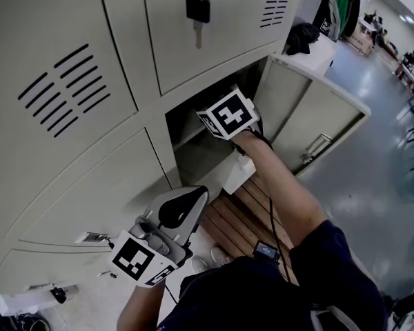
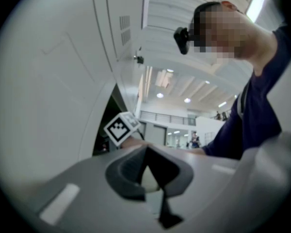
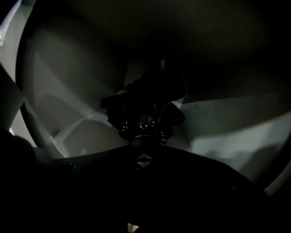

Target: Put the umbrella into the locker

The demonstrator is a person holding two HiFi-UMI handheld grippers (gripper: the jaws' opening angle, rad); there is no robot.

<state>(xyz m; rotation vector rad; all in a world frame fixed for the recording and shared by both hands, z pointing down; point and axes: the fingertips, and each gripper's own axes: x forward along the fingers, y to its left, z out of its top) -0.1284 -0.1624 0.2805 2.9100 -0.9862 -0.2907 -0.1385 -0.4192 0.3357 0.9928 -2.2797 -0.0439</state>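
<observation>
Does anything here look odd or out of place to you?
Only a small thing: a key with a black head is left hanging in the lock of the shut locker door above the open locker. Nothing looks spilled or broken.

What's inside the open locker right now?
The right gripper reaches into the open locker, gripping the folded black umbrella against pale inner walls. Whether it is set down cannot be seen: the interior is dark and the gripper covers it from above.
</observation>
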